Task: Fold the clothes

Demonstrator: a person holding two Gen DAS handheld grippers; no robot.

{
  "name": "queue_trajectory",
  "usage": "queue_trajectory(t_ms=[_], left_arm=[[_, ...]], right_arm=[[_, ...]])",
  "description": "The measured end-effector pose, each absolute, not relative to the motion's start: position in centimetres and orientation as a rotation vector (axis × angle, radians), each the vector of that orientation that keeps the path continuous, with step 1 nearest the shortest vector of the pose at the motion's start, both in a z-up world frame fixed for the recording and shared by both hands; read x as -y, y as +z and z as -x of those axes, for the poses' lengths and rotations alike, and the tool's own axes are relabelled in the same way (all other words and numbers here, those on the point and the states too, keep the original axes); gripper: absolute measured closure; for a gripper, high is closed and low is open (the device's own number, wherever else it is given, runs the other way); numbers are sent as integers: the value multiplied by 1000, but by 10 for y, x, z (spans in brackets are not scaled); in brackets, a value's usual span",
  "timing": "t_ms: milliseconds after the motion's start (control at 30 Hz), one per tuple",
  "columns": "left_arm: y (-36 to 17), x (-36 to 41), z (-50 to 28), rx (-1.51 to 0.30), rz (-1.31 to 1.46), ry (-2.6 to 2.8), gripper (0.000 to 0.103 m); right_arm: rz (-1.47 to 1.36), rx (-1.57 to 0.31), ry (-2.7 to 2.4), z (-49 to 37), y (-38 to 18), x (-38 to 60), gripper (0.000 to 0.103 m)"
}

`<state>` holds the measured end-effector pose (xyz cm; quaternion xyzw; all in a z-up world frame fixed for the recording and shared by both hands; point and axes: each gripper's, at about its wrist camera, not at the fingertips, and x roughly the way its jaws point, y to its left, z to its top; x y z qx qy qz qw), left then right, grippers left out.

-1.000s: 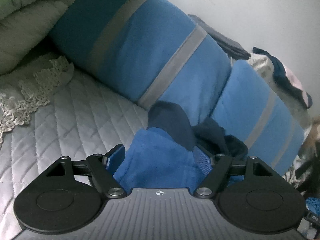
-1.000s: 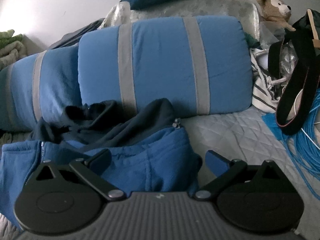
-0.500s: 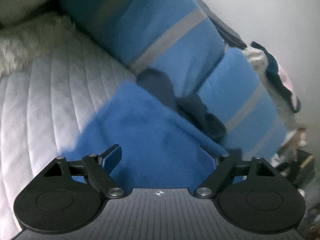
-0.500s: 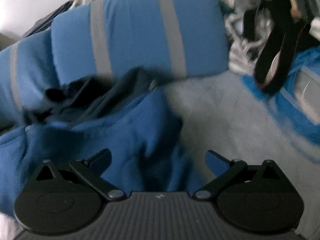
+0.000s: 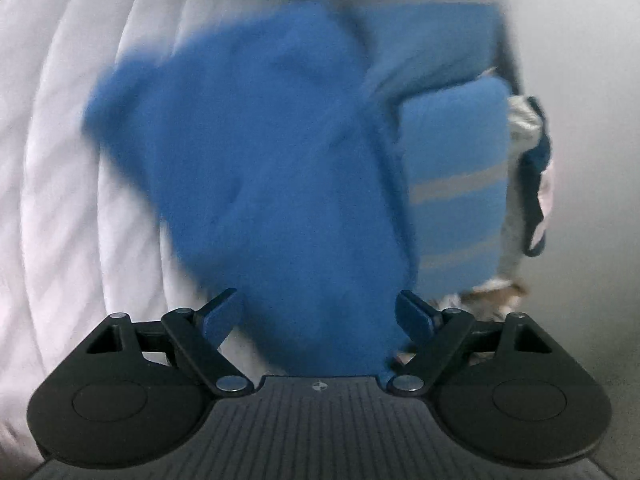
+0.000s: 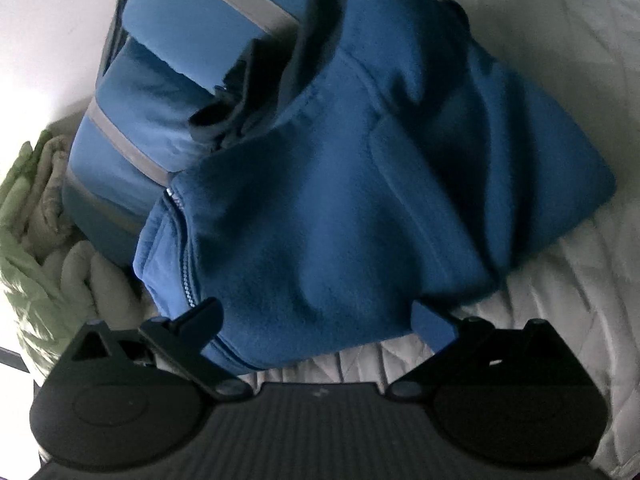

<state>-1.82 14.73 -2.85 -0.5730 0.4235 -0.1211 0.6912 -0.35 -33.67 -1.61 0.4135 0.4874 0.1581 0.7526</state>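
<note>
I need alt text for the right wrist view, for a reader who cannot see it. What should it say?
A blue fleece jacket with a zipper lies bunched on a white quilted bedcover, in front of the open right tool. Blue pillows with grey stripes lie behind it, and a pale green blanket is at the left edge.

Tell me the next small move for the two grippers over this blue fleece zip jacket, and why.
Probably lower and close the right gripper on the blue fleece zip jacket's near hem. Both it and the left gripper are open and hold nothing, and the jacket lies bunched on the white quilted bedcover against the blue grey-striped pillows.
</note>
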Motion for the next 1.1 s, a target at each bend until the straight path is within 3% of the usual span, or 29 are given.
queue_trajectory(t_ms=[133,233,400,633,867,900,933,967,1000,1033,1100], left_arm=[[-49,-146,12,-1028,1340,-234,19],[-62,-149,11,-973,1394,-171,19],[-71,-152,0,-831,1471,-173,19],[-79,-143,-20,-775,1428,-207,19],[-75,-127,-34,-731,1317,-198,19],[-76,-126,-36,-728,1304,-204,25],[-76,-125,-37,-733,1289,-201,48],[-75,-125,-37,-742,1274,-192,58],[-74,-124,-37,-751,1258,-183,72],[-73,-124,-37,-760,1243,-174,75],[-71,-123,-37,-778,1212,-156,78]], right_arm=[[-1163,-1187,475,0,-39,336,0],[-1160,-1186,484,-2,-45,326,0],[-1248,-1024,282,11,-65,333,0],[-1337,-791,254,18,-68,335,0],[-1194,-701,234,1,-64,308,0],[-1180,-695,236,-2,-64,307,1],[-1170,-690,238,-5,-64,308,6],[-1160,-685,241,-9,-64,309,11],[-1156,-699,238,-12,-66,310,36],[-1152,-720,226,-14,-69,311,60],[-1143,-759,198,-18,-72,314,72]])
